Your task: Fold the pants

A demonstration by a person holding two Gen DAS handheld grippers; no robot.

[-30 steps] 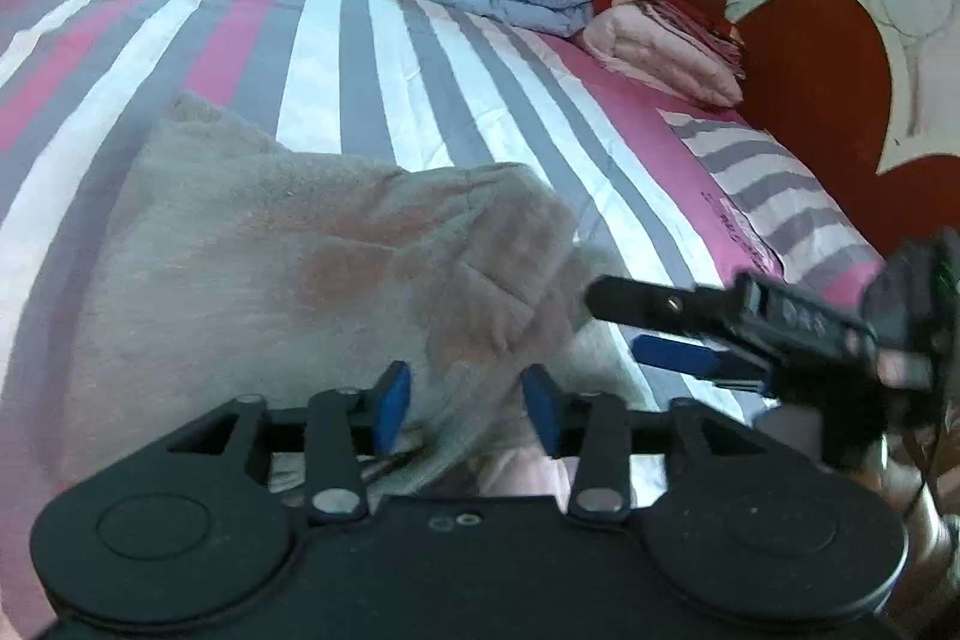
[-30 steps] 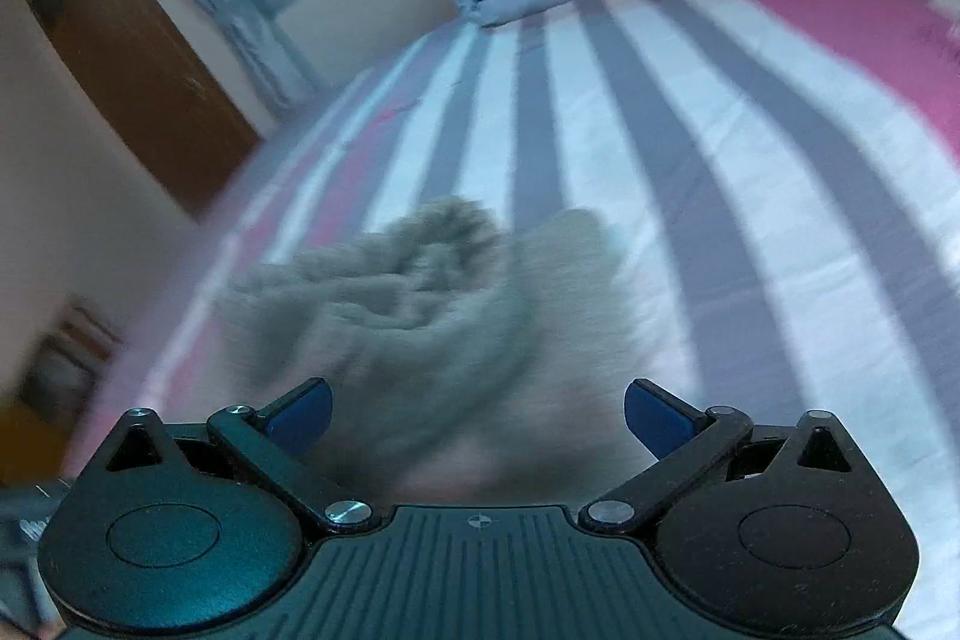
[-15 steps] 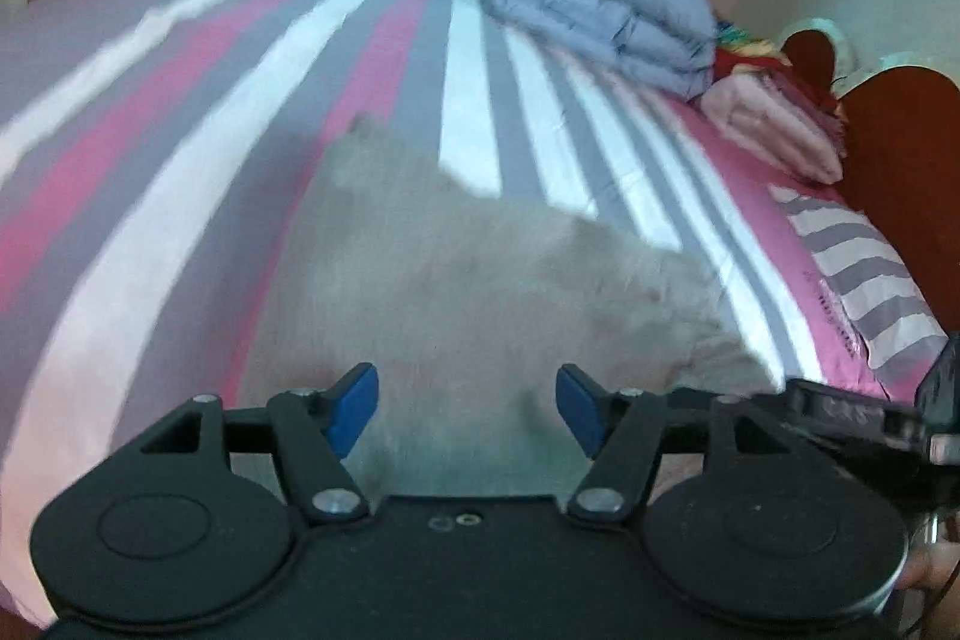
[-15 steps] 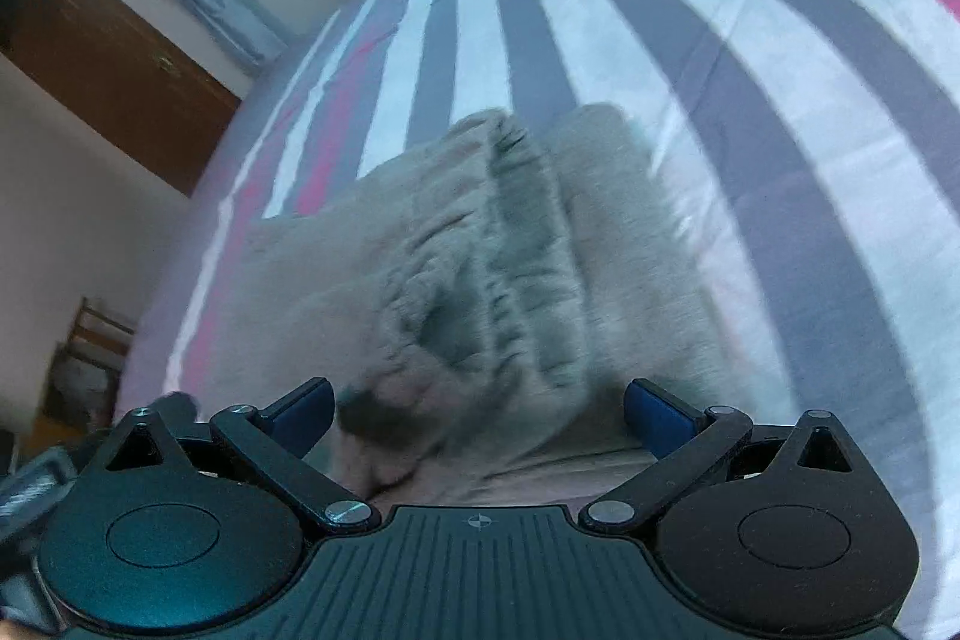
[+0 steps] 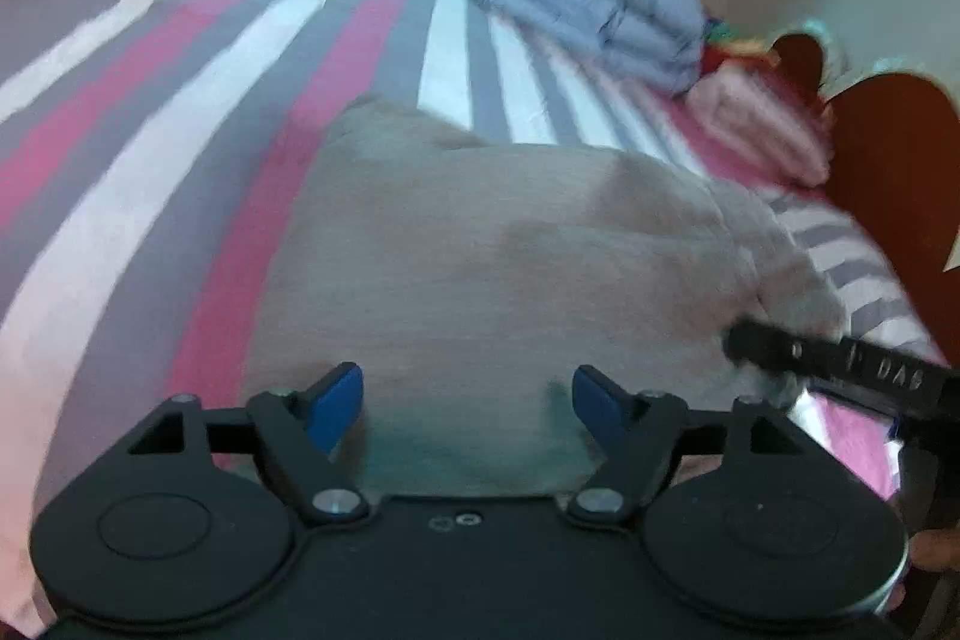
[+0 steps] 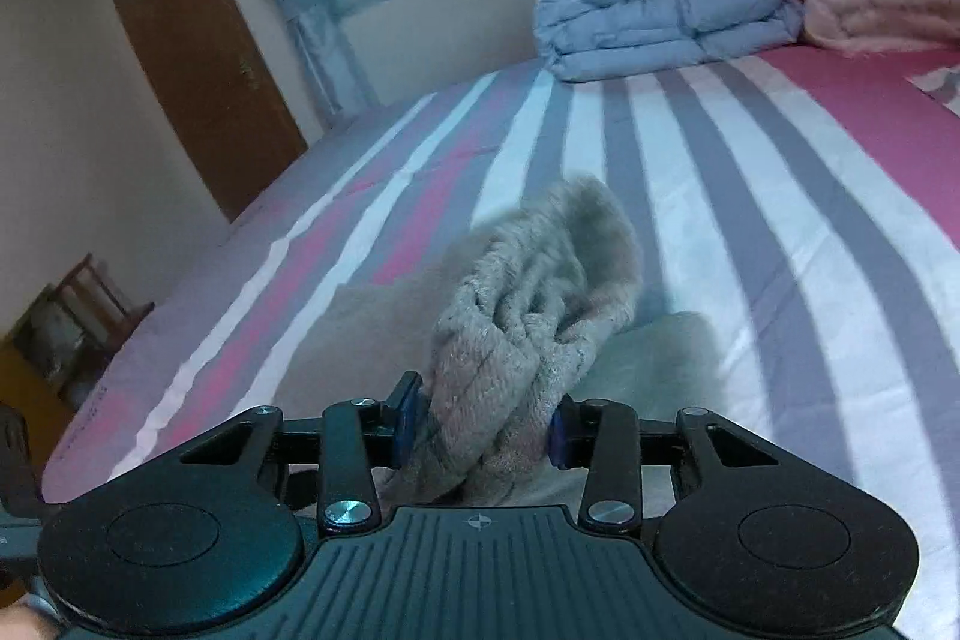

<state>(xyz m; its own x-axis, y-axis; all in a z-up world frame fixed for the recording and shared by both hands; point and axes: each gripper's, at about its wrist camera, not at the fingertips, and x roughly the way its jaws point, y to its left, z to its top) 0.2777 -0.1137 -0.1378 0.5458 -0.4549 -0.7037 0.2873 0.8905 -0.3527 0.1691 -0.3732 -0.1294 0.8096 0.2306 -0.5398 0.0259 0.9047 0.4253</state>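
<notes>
Now our right gripper (image 6: pixel 483 427) clenches the bunched grey pants (image 6: pixel 528 316); left gripper (image 5: pixel 467 403) released over them on the bed (image 5: pixel 198 100). Only "DAG" legible.

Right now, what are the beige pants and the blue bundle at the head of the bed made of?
Beige fuzzy pants: looks like thick fleece or plush knit, matte, with ribbed nap where the right claw bunches it. Pale blue folded duvet: seemingly quilted, padded fabric with a slight sheen, puffy stitched channels.
</notes>
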